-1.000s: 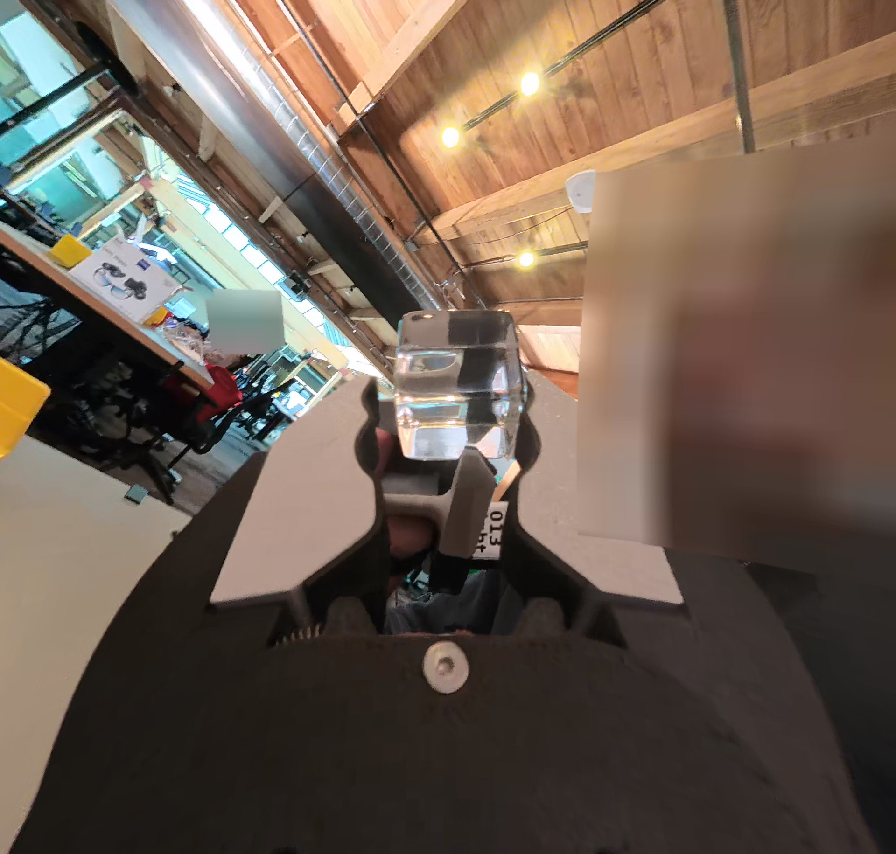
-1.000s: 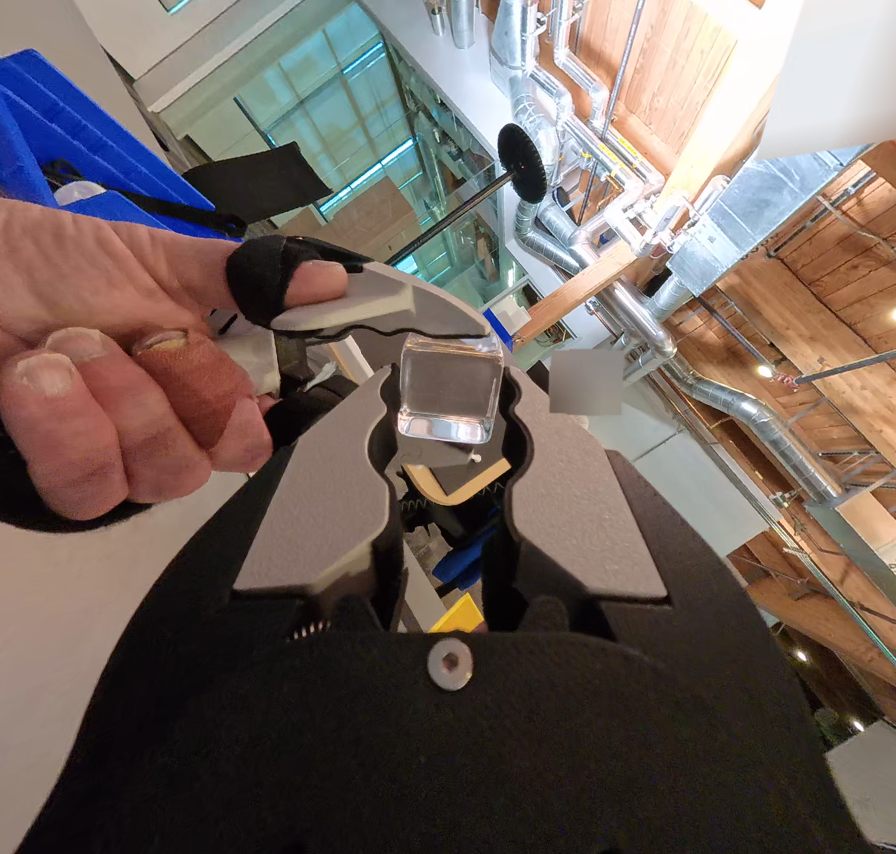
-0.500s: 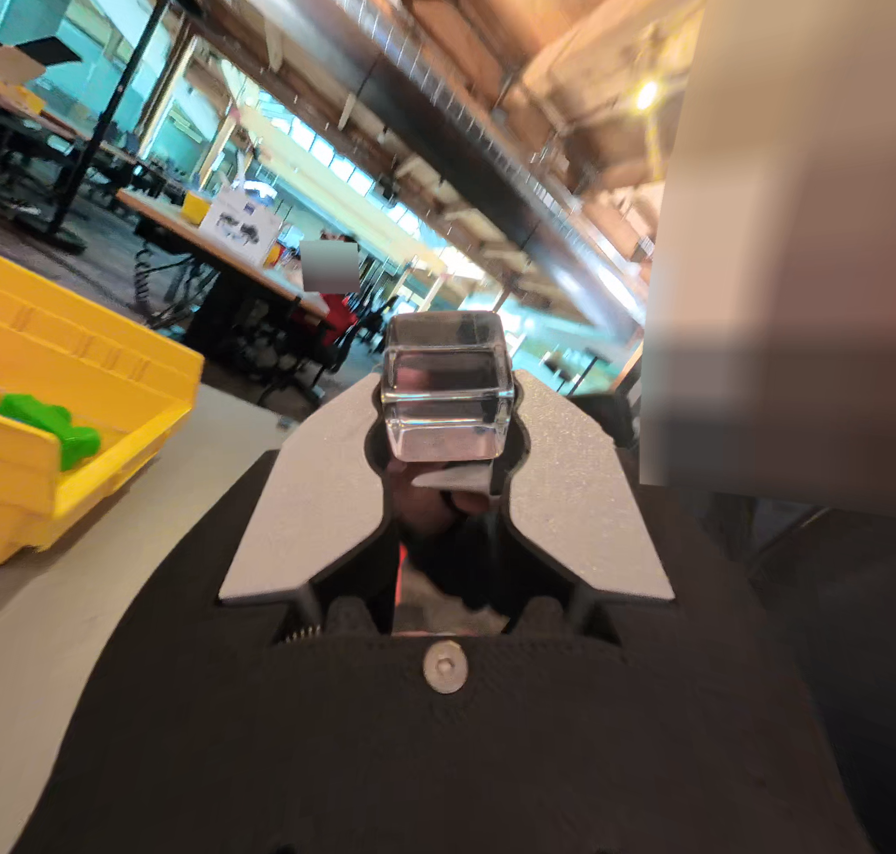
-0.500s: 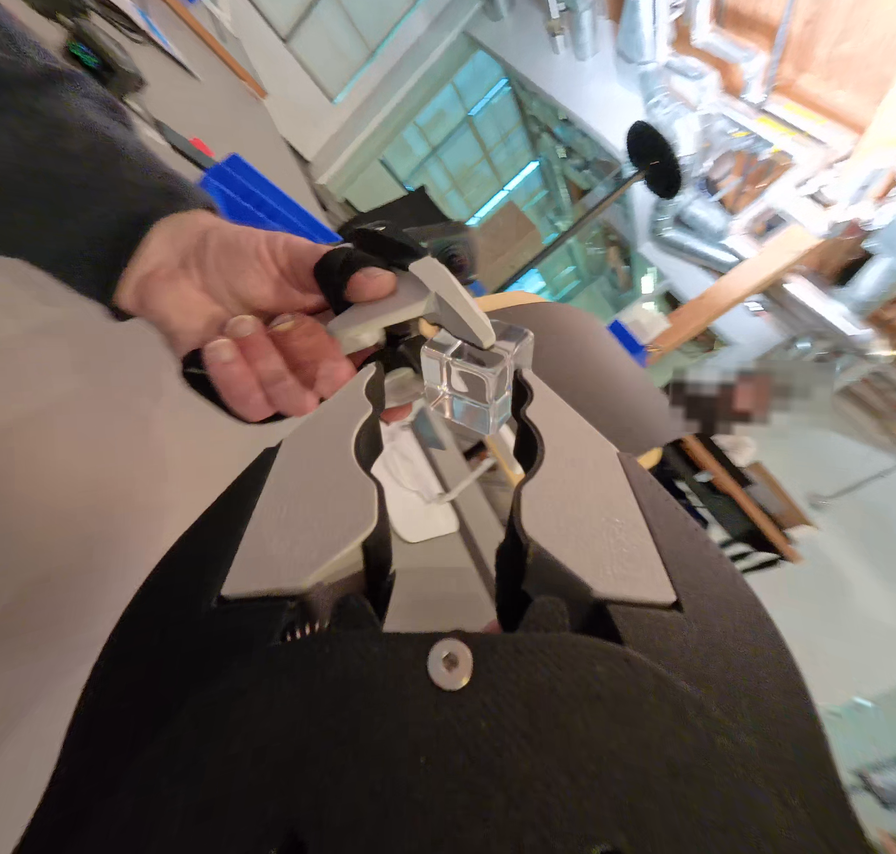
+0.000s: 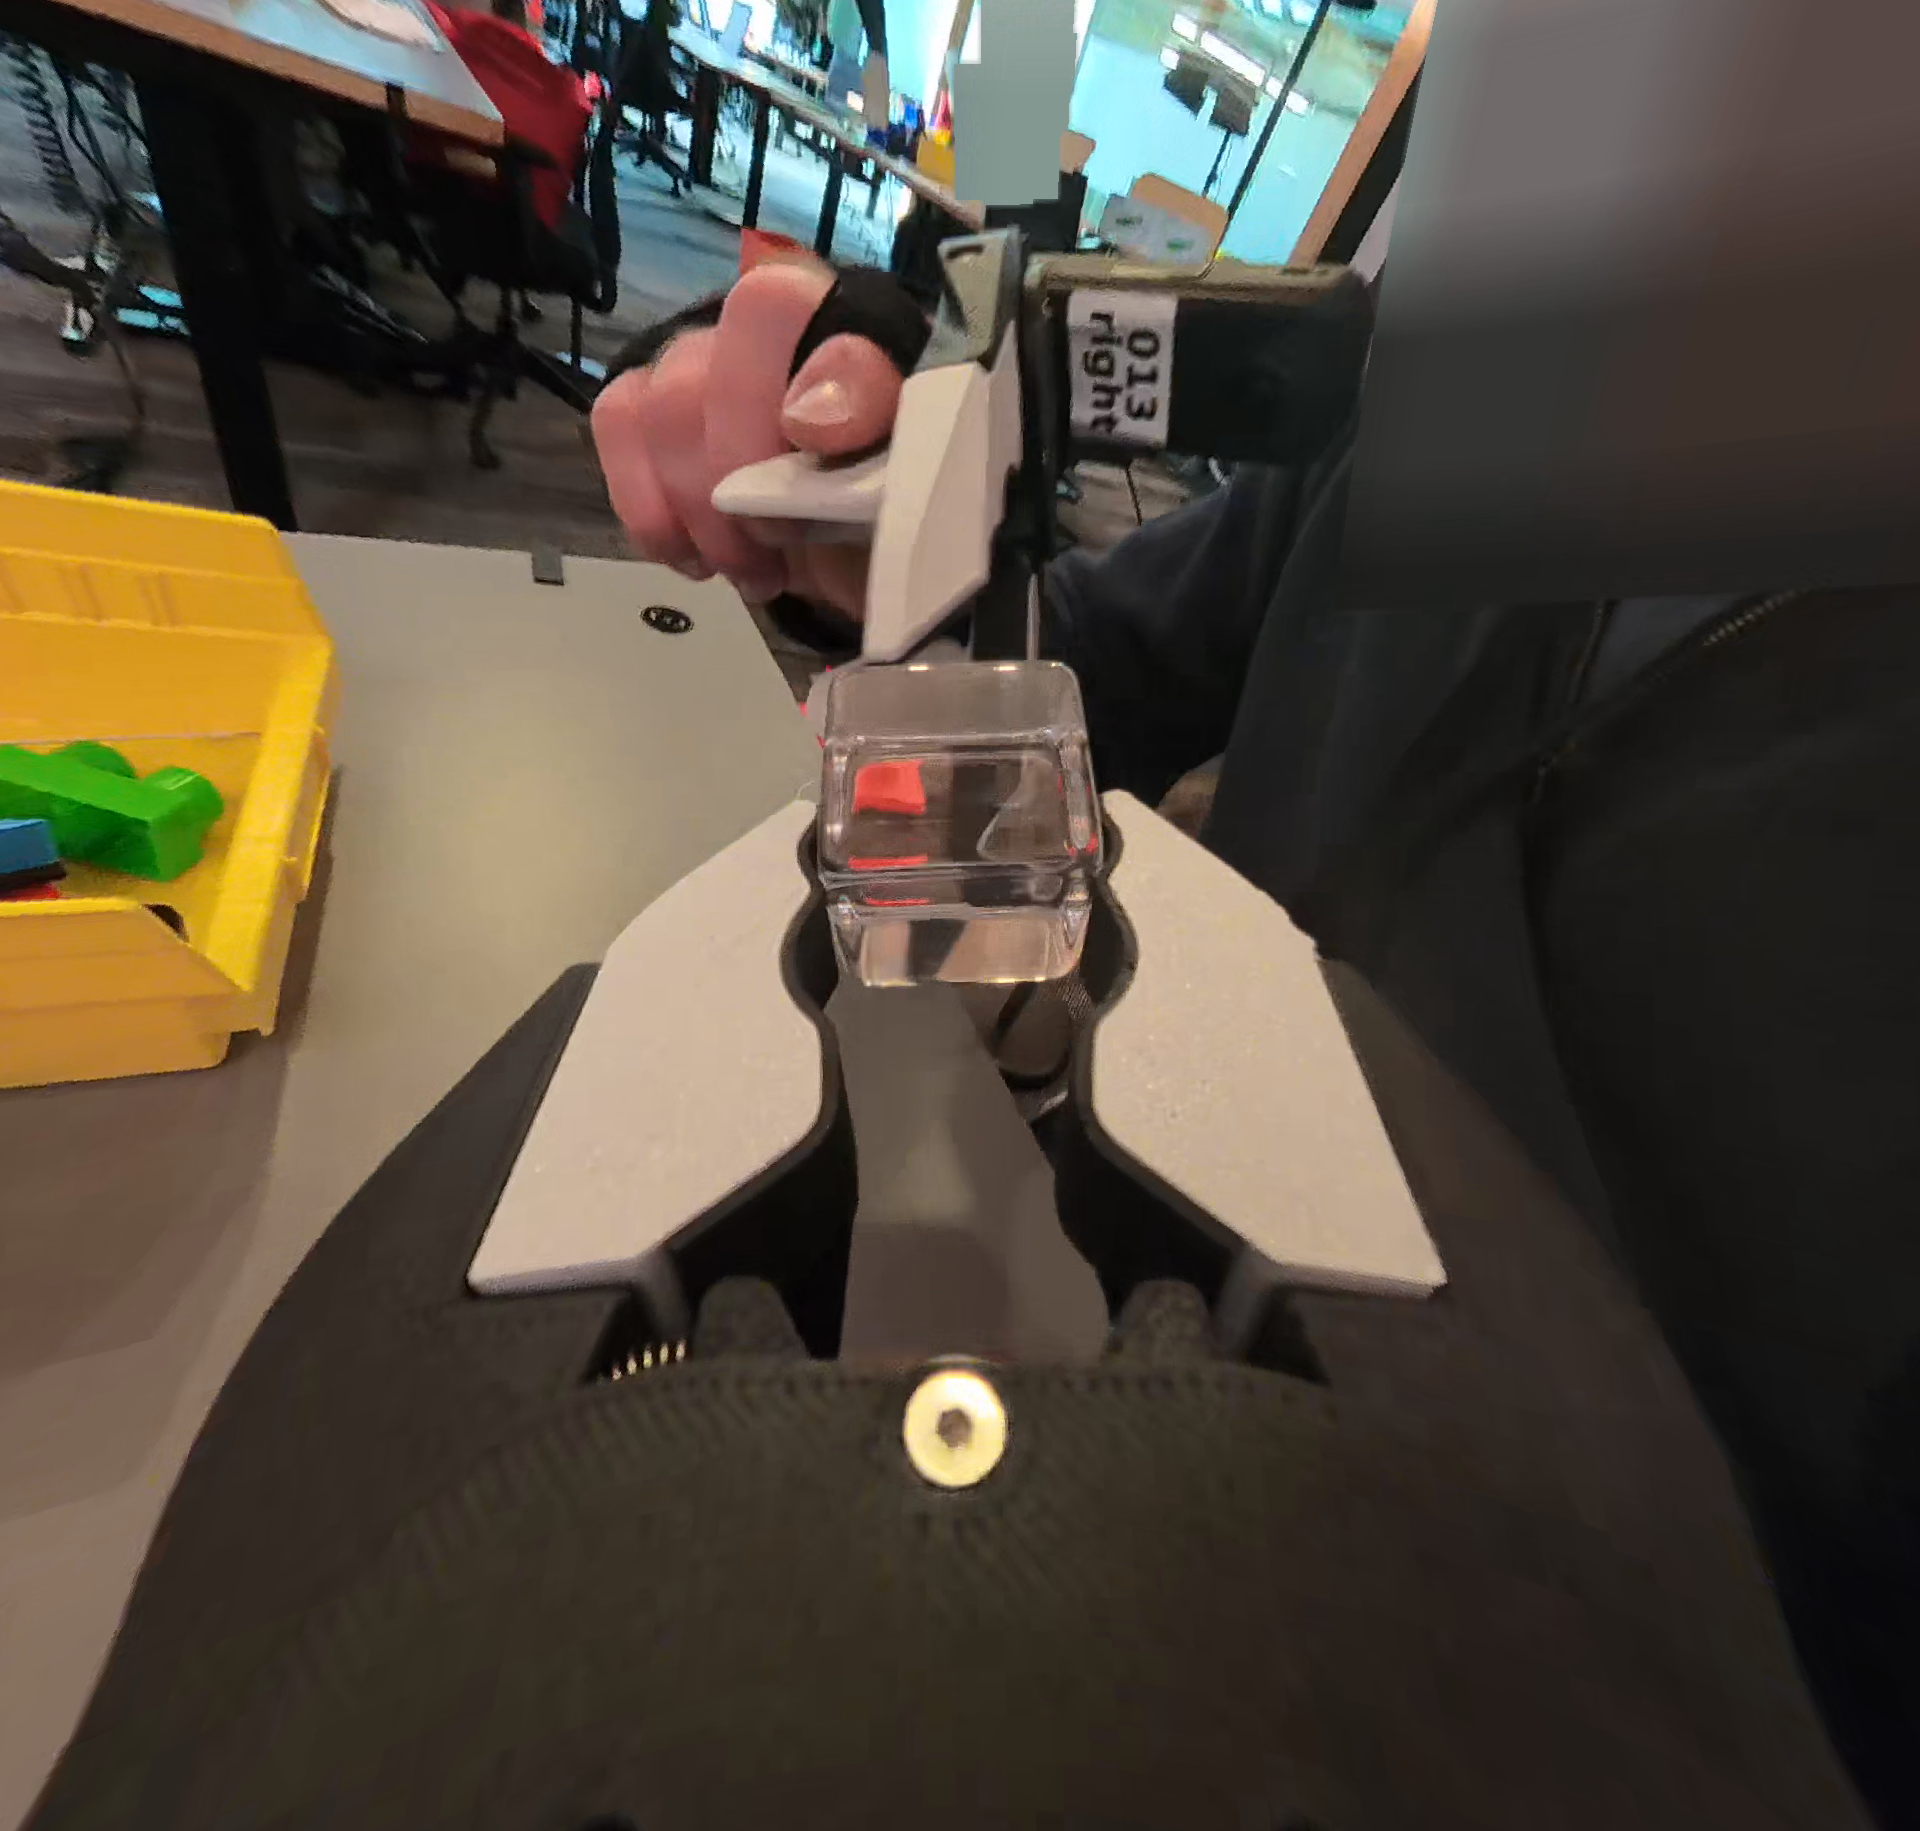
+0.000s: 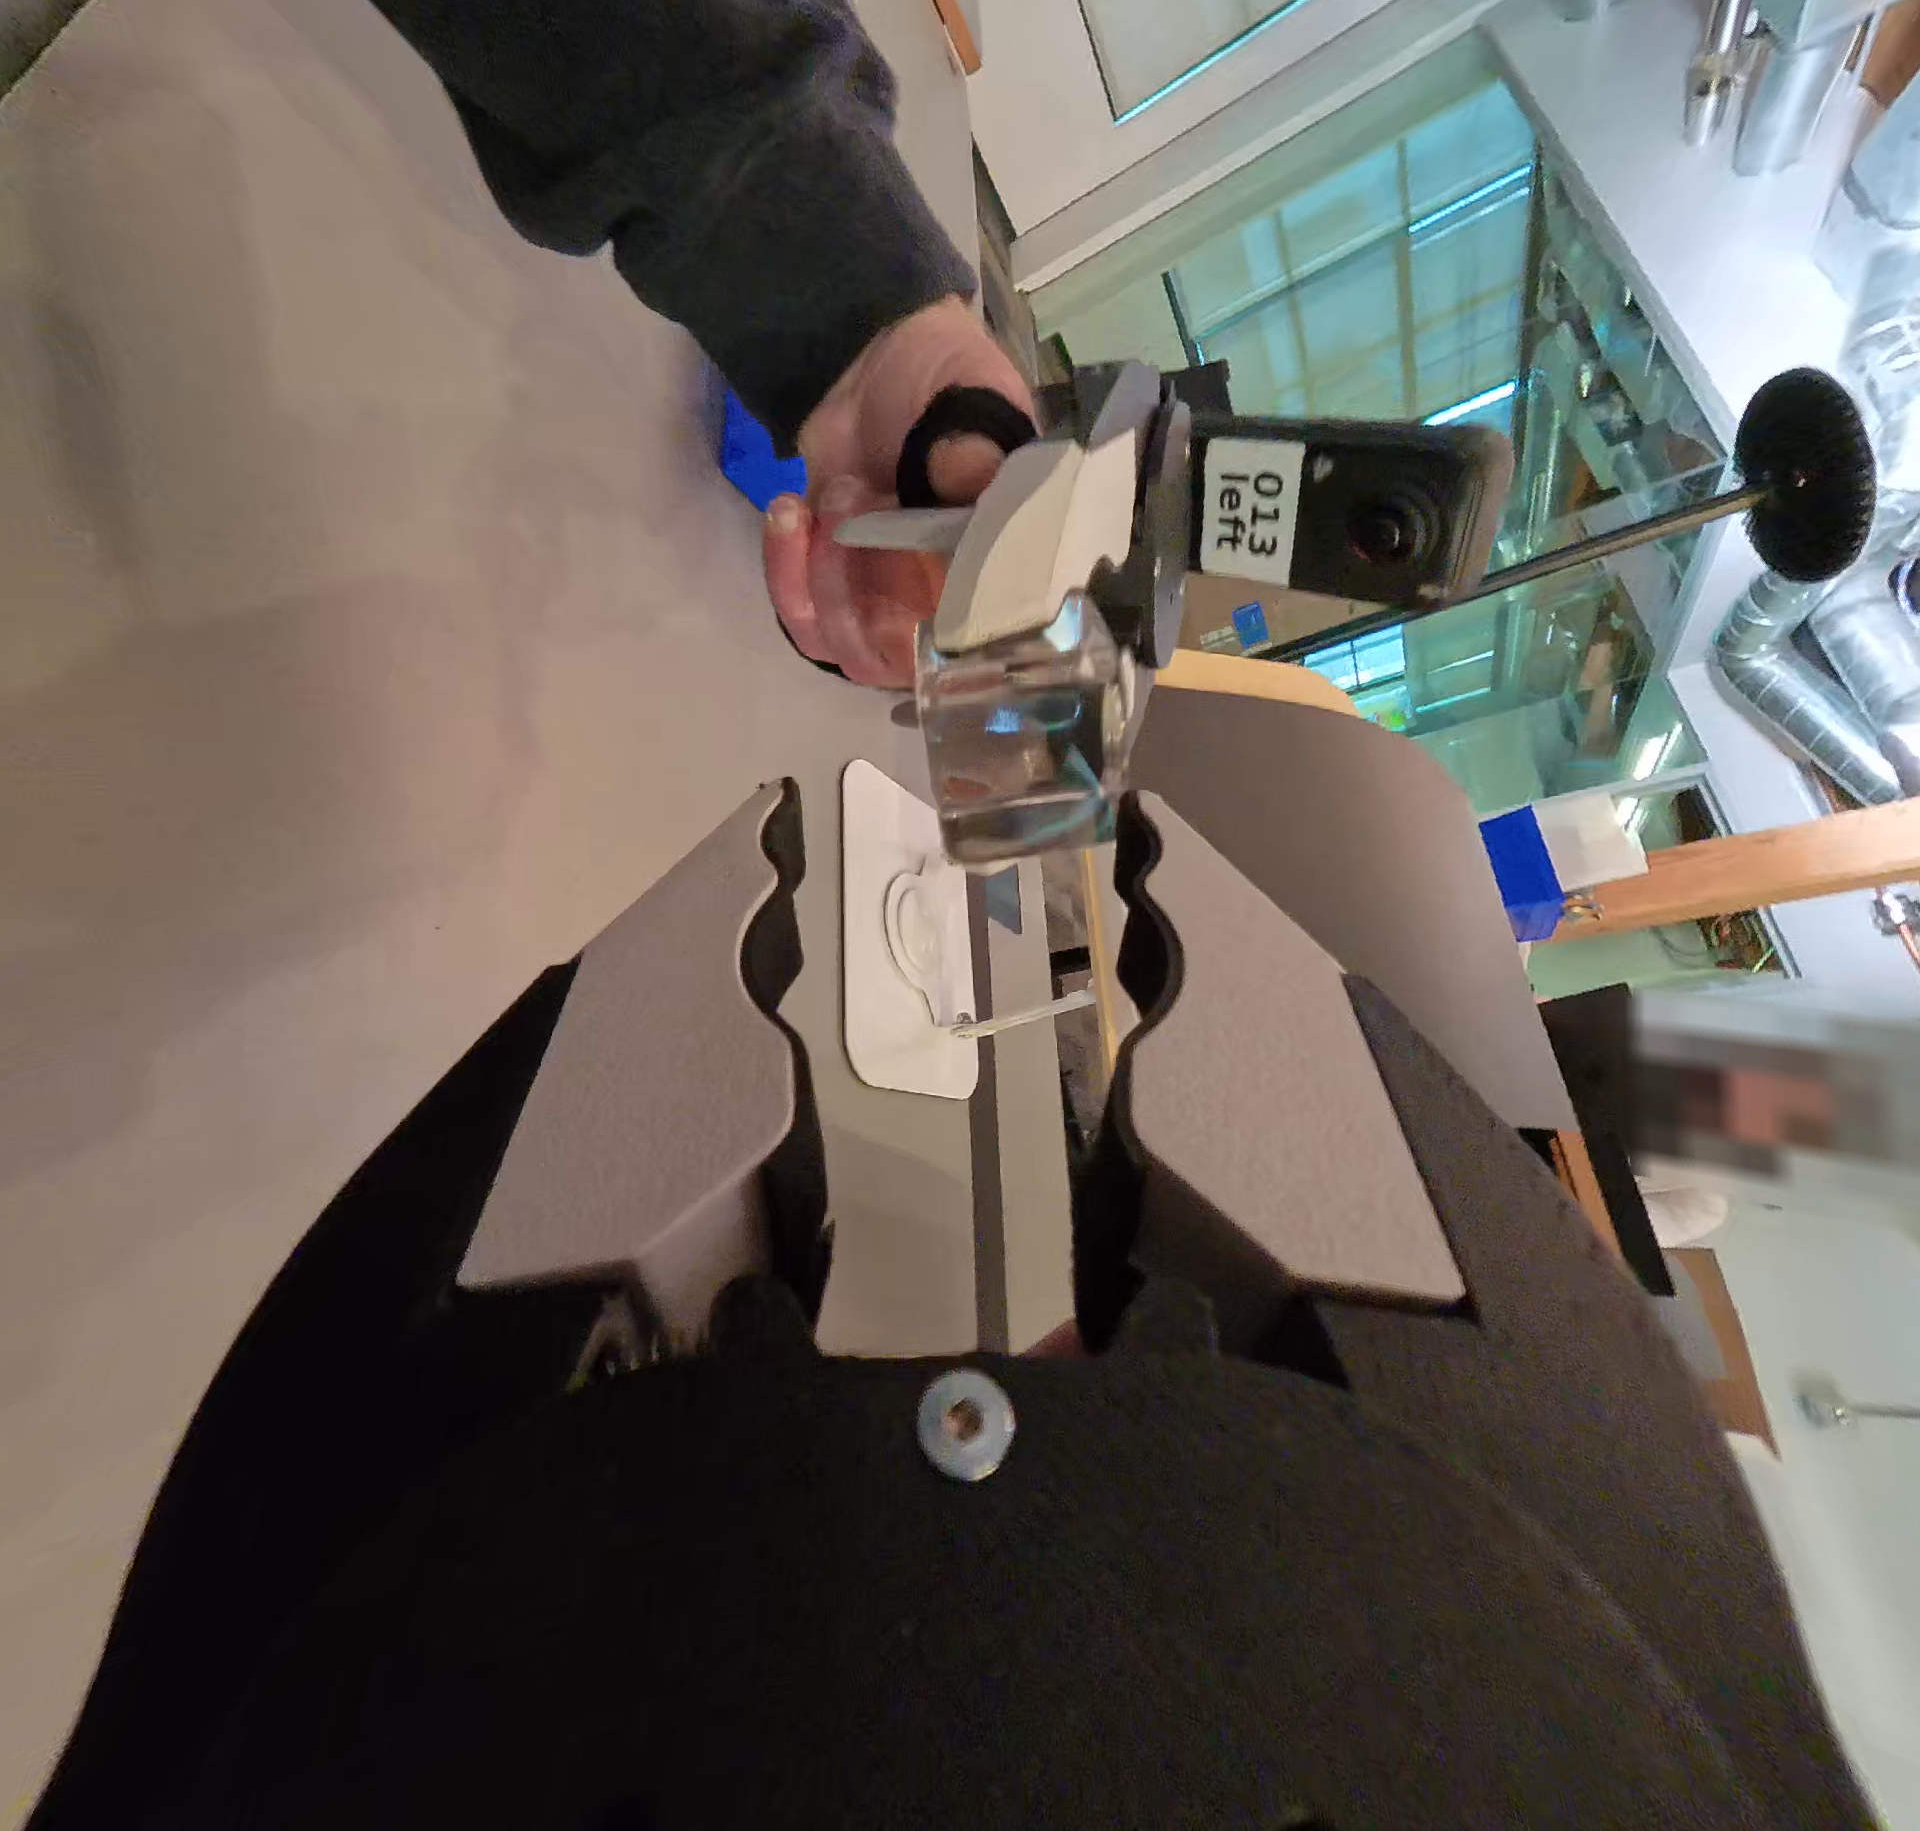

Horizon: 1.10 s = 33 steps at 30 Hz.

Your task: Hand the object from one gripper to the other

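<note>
While the left gripper (image 5: 956, 846) clamps its jaws on the clear cube (image 5: 956, 825), the right gripper (image 6: 961, 846) stands with its jaws spread wide and empty, the cube (image 6: 1023, 753) just ahead of its fingertips and apart from them. In the left wrist view one right finger passes over the cube and the other under it. The left hand (image 6: 883, 555), in a dark sleeve (image 6: 675, 98), reaches in over the grey tabletop (image 6: 312, 534). A yellow bin (image 5: 156, 794) holds green blocks (image 5: 114, 805).
</note>
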Motion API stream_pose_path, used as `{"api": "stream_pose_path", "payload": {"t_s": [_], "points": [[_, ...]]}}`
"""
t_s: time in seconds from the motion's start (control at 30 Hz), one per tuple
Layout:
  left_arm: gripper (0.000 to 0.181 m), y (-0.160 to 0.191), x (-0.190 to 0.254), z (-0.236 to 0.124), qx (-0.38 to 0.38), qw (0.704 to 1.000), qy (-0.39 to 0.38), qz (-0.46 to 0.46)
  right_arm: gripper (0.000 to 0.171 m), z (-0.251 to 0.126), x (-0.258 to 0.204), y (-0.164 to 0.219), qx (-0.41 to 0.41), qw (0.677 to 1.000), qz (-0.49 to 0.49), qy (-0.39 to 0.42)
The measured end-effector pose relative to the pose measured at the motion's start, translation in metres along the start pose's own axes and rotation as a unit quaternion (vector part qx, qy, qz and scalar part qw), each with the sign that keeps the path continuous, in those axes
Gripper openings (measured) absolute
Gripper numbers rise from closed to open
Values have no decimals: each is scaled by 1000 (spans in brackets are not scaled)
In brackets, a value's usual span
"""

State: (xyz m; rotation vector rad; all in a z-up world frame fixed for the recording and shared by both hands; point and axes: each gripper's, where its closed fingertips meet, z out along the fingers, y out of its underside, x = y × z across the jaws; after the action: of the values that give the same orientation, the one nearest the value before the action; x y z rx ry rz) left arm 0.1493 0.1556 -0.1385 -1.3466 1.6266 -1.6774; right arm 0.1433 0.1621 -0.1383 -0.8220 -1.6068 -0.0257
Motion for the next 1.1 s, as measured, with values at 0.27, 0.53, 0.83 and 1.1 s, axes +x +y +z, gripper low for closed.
{"api": "stream_pose_path", "payload": {"t_s": [0.27,0.53,0.83,1.1], "points": [[44,12,-2,12,-73,997,12,7,44,10,-6,1,-34,999,-41,-11],[44,2,-8,11,-30,999,10,-8,39,8,5,10,-61,997,-35,40],[73,-15,-31,-14,96,989,-112,-16,39,3,25,13,-8,986,104,130],[77,-19,-31,-21,28,943,-289,164,39,5,23,24,165,859,484,37]]}}
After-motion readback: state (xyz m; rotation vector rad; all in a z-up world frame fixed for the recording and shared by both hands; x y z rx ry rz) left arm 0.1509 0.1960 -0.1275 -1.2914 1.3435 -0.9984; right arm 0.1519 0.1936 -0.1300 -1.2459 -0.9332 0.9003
